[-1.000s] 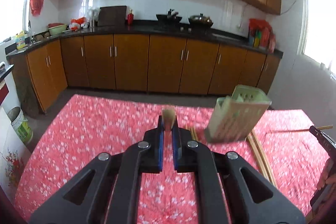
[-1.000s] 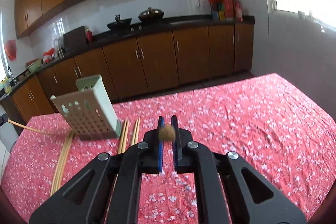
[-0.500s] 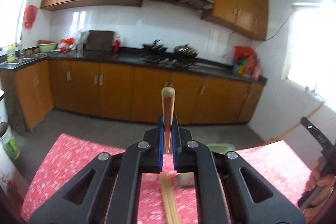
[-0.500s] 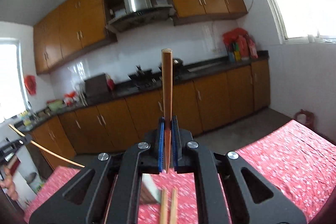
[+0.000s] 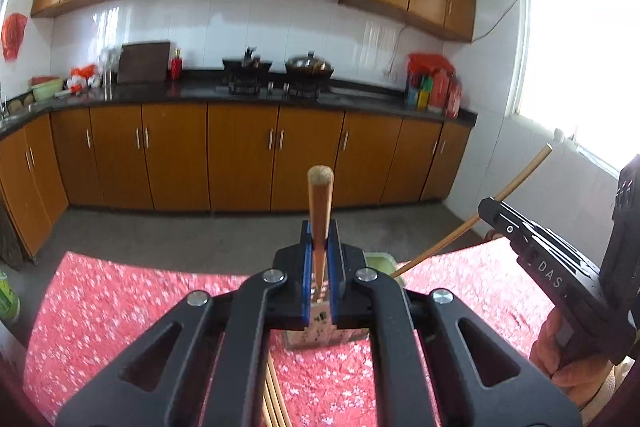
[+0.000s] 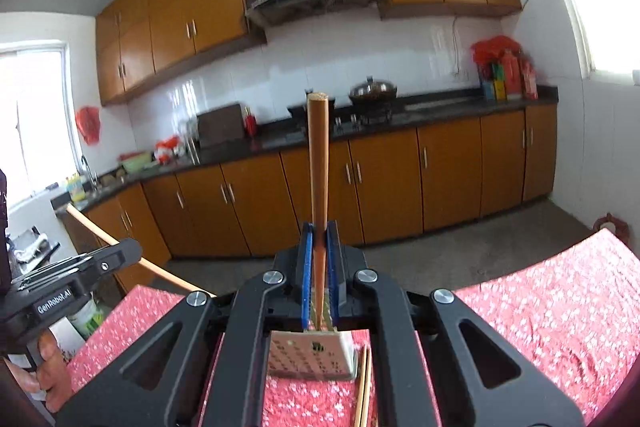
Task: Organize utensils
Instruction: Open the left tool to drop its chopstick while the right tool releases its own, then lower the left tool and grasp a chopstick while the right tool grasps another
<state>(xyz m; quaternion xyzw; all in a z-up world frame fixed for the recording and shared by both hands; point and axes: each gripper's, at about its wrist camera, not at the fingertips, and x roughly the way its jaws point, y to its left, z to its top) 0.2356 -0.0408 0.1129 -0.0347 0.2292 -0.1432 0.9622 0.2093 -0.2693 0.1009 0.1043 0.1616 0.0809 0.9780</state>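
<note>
Left claw: clamped tight on one wooden chopstick, which stands up between the blue pads with its blunt end topmost.
Right claw: clamped the same way on a second chopstick, upright, its flat end well above the pads.
Holder: a pale perforated plastic utensil box, standing on the table just below and beyond the right claw's pads; from the left claw it also sits straight below the pads, its green rim peeking out to that claw's right.
Inside the holder: mostly hidden by the claws; I cannot tell what it contains.
Loose chopsticks: a few lie flat on the cloth beside the holder, under the right claw's frame; from the left claw they show beneath its frame.
Table: covered in a red cloth with small white flowers, spreading to both sides of each claw.
Hands: one hand grips the right tool's handle at the far right of the left claw; the other hand grips the left tool at the far left of the right claw.
Counter: far beyond both claws, dark, over orange cabinets, carrying a wok and a green bowl; their contents are too far to tell.
</note>
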